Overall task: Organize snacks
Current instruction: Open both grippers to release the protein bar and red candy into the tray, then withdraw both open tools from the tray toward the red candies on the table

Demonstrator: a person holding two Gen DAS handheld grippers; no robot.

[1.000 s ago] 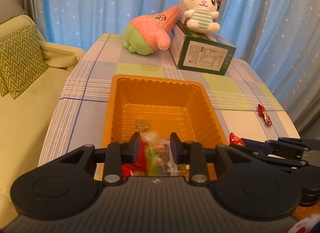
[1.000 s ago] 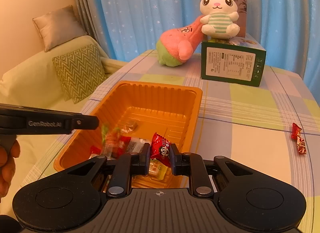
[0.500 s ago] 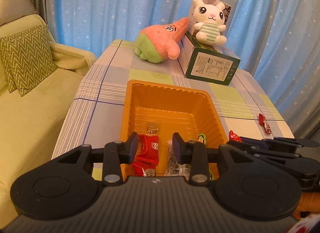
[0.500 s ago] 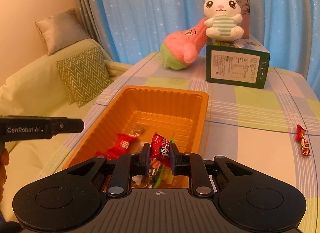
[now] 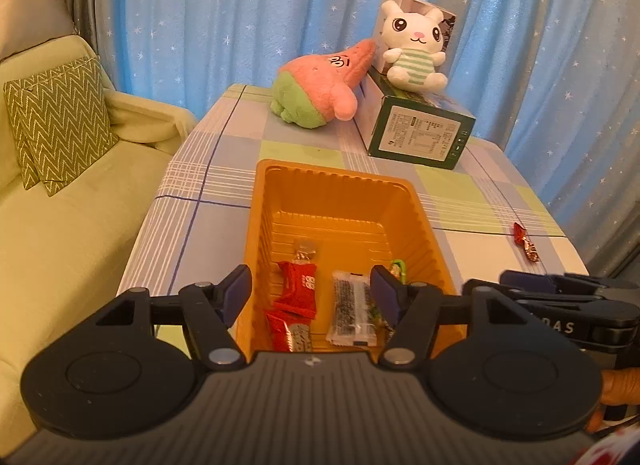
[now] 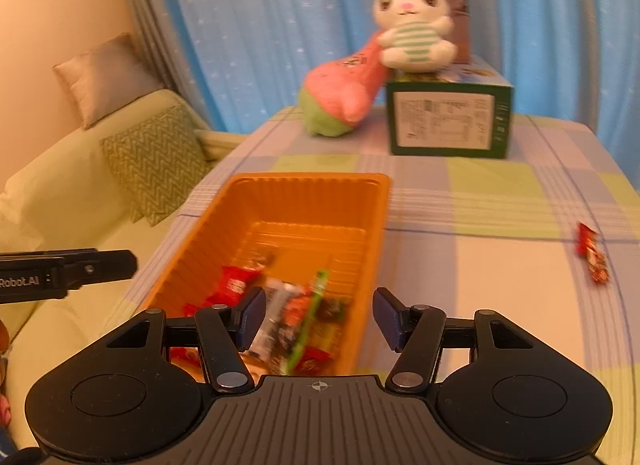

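Observation:
An orange plastic tray [image 5: 336,185] [image 6: 304,189] sits on the checked tablecloth and holds several wrapped snacks at its near end, among them a red packet [image 5: 298,285] and a clear dark bar [image 5: 352,311]. My left gripper [image 5: 311,295] is open and empty above the tray's near end. My right gripper [image 6: 320,313] is open and empty over the tray's near right corner; a red packet [image 6: 298,311] lies blurred in the tray below it. One red wrapped candy [image 5: 526,243] [image 6: 592,259] lies on the table to the right.
A green box [image 5: 416,125] with a white bunny plush [image 5: 414,51] on top and a pink-green plush [image 5: 320,87] stand at the table's far end. A sofa with a zigzag cushion [image 5: 56,121] is on the left. Blue curtains hang behind.
Both grippers opened. The left one let its snacks fall into the tray and pulled back. The right one released the red packet into the tray and shifted right.

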